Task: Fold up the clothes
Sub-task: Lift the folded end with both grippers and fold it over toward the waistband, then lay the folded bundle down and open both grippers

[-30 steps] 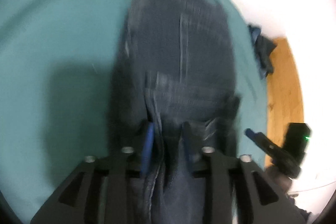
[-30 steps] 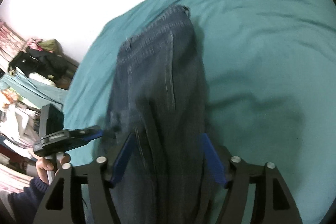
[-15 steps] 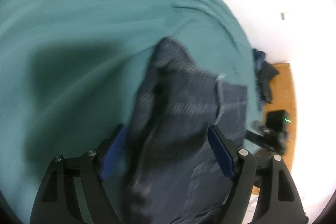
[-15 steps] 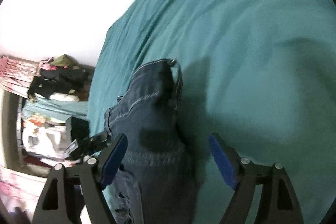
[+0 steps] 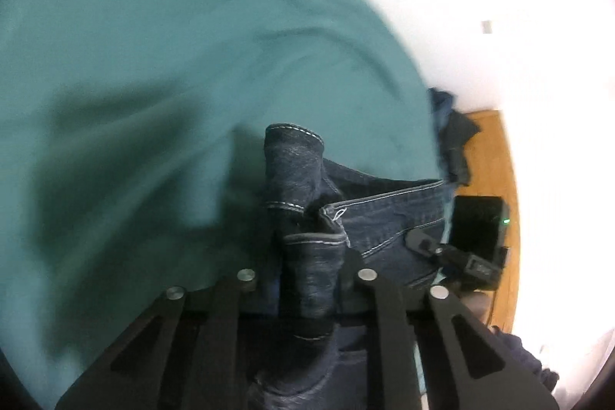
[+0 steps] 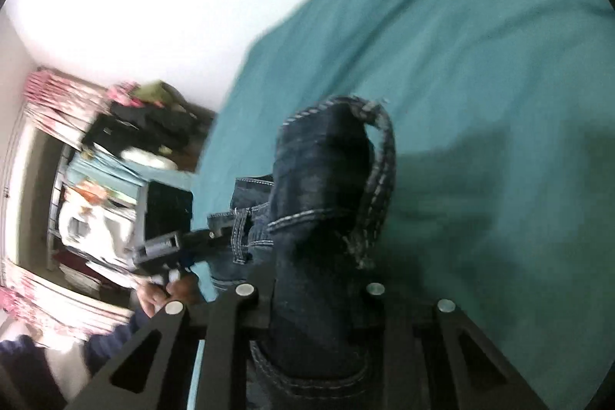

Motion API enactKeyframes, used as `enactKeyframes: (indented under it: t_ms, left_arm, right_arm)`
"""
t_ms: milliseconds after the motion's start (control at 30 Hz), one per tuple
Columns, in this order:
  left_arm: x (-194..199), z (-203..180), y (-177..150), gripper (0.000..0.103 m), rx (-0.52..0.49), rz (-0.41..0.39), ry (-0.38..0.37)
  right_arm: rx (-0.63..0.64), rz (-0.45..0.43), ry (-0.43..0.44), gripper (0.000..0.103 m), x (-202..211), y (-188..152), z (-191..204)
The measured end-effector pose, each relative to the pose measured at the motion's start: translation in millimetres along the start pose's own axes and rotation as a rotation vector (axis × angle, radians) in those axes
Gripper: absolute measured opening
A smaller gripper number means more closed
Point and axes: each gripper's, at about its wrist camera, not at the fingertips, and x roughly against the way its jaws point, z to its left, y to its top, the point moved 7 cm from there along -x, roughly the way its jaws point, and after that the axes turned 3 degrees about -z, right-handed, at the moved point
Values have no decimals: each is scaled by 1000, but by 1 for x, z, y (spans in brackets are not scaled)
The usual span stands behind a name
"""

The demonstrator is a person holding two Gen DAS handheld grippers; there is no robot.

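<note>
Left wrist view: left gripper (image 5: 309, 273) clamped on a bunched fold of the dark jeans (image 5: 296, 179), lower centre of frame. Denim rises between the two fingers, hem stitching visible at the top of the bunch. Rest of the jeans trails right, over the teal bedsheet (image 5: 153, 45). Right gripper (image 5: 453, 252) shows at right edge, nipped on the waistband end. Dark garment (image 5: 455, 137) hangs off the bed edge, centre right, above the wood floor (image 5: 496, 148).

Right wrist view: right gripper (image 6: 311, 289) closed on another bunch of the jeans (image 6: 326, 187), centre frame, seam looping over the top. Left gripper (image 6: 196, 241) at centre left, person's hand (image 6: 169, 292) below it holding the handle. Shelving unit (image 6: 96, 187) at left edge holds stacked clothes and mixed items; too blurred to itemise.
</note>
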Motion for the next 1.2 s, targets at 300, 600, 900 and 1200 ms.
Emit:
enactKeyframes:
  t_ms: [300, 600, 900, 1200]
  left_arm:
    - [144, -96, -131, 16, -149, -110, -173]
    - [200, -96, -361, 16, -168, 47, 91]
    - [205, -98, -453, 16, -272, 99, 466]
    - [204, -102, -494, 16, -323, 107, 528]
  right_arm:
    - [135, -73, 146, 16, 108, -135, 134]
    - [140, 32, -79, 16, 144, -381, 163]
    - [273, 118, -148, 16, 125, -455, 165]
    - [319, 183, -182, 16, 110, -474, 160]
